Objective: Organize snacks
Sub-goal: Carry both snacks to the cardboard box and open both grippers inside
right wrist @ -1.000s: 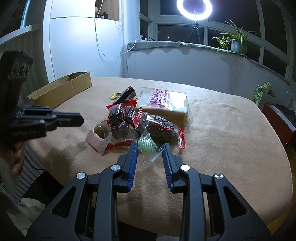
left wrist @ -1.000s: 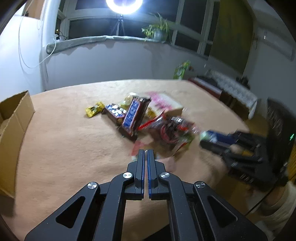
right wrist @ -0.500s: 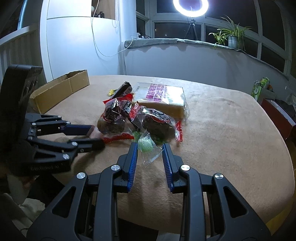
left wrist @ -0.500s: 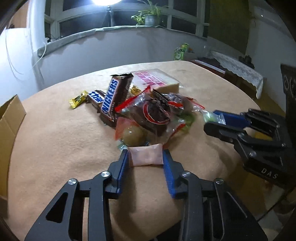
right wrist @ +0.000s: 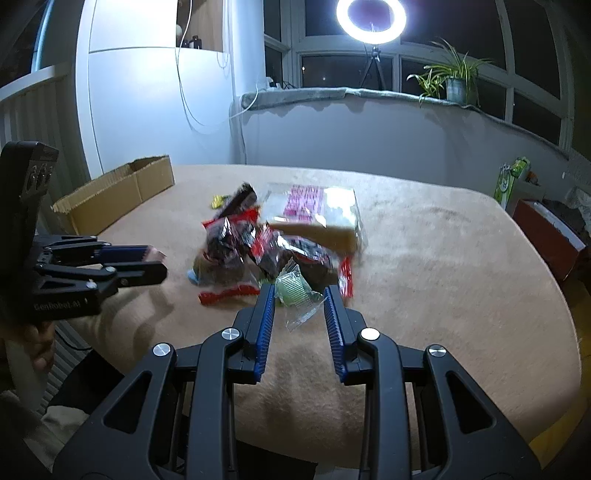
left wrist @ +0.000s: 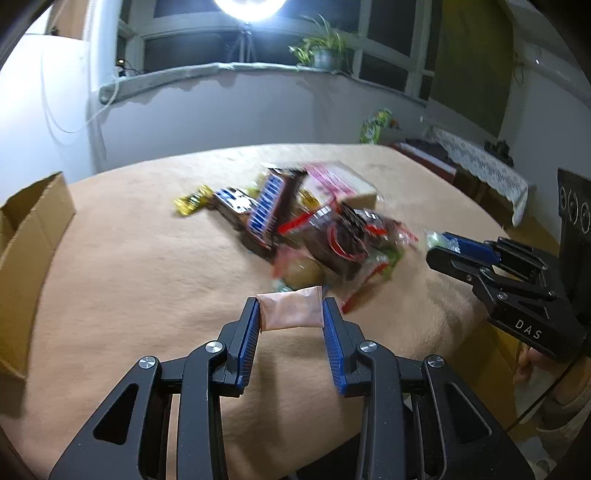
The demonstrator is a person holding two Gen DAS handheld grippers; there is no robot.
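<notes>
A heap of snacks [left wrist: 325, 225] lies mid-table: Snickers bars [left wrist: 267, 210], dark red-trimmed packets [right wrist: 236, 240], a yellow candy [left wrist: 192, 199] and a large pink-printed pack [right wrist: 317, 214]. My left gripper [left wrist: 290, 310] is shut on a small pink packet [left wrist: 290, 308] and holds it just above the cloth, near the heap's front edge. My right gripper [right wrist: 299, 295] is shut on a green wrapped candy [right wrist: 293, 291] at the heap's other side. Each gripper shows in the other's view, the right one [left wrist: 454, 251] and the left one [right wrist: 147, 262].
An open cardboard box [left wrist: 29, 236] stands at the table's left edge; it also shows in the right wrist view [right wrist: 118, 192]. The tan tablecloth [right wrist: 443, 258] covers a round table. A windowsill with a plant [right wrist: 454, 81] and a ring light [right wrist: 371, 16] is behind.
My left gripper opened, closed on the pink packet and has lifted it back from the heap. My right gripper has kept hold of the green candy and barely moved.
</notes>
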